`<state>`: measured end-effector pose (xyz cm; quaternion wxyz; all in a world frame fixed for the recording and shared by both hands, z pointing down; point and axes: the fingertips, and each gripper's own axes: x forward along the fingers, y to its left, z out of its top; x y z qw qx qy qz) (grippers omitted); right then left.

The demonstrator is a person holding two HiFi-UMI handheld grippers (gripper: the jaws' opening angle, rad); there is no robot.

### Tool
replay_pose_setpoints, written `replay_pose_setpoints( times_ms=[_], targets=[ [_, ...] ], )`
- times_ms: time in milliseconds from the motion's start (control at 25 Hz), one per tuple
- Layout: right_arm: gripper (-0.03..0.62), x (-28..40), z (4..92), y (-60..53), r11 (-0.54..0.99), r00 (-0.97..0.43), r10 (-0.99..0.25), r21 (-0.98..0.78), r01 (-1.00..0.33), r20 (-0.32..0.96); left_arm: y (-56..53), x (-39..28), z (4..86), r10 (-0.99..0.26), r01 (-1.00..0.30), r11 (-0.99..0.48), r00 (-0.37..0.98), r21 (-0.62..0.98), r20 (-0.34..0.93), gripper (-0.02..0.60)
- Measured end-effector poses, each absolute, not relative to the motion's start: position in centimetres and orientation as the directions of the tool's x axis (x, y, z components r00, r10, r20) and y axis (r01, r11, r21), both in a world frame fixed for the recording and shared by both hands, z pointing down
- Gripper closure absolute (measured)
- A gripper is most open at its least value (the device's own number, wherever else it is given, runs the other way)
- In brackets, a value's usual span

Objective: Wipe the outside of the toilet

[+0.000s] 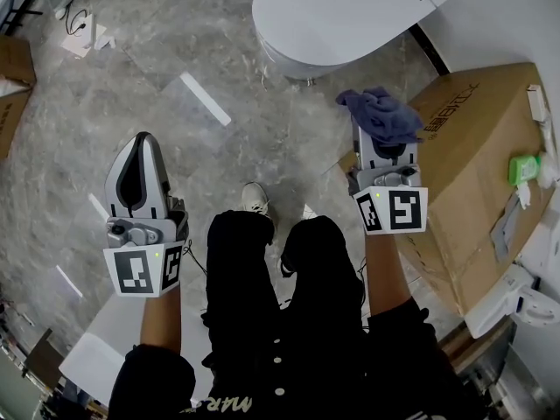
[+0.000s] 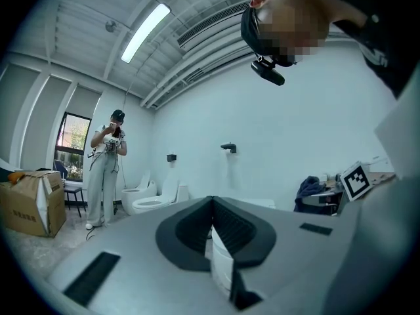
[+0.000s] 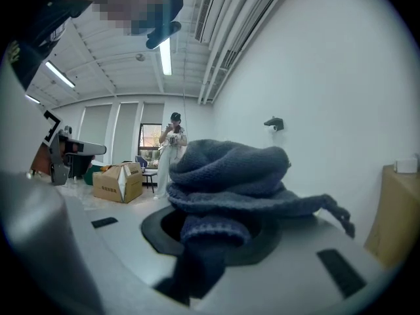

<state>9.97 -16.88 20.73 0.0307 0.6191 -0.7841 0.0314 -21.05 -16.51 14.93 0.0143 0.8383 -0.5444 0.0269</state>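
Observation:
The white toilet, lid down, stands on the grey stone floor at the top of the head view. My right gripper is held below it, shut on a bunched dark blue cloth that hides the fingertips. In the right gripper view the cloth fills the jaws of that gripper and droops over the front. My left gripper hangs lower left over bare floor, apart from the toilet. Seen in its own view, the left gripper has its jaws pressed together with nothing between them.
A large cardboard box lies right of the right gripper, with a green object on it. The wearer's legs and a shoe are between the grippers. Across the room stand another person, two toilets and a carton.

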Motion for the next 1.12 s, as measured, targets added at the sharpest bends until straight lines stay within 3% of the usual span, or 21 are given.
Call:
replay_pose_setpoints(
  times_ms=[440,640,1120],
  targets=[
    [0.482,11.1,29.8,-19.1,0.247,-0.245,-0.966,0.004,-0.969,0.079,-18.4,-19.4,22.1,-0.905,-0.903,-0.425,0.424,-0.062,0.025,0.572],
    [0.482,9.8,33.3,-19.7,0.282,-0.278,-0.959,0.076,-0.956,0.06,-19.0,-20.6,25.6,-0.918,-0.914,-0.394,0.396,-0.093,-0.006,0.572],
    [0.482,9.3,41.4,-22.1,0.284,-0.283,-0.959,0.052,-0.957,0.025,-19.0,-22.6,33.7,-0.927,-0.922,-0.358,0.37,-0.149,-0.056,0.572]
  ],
)
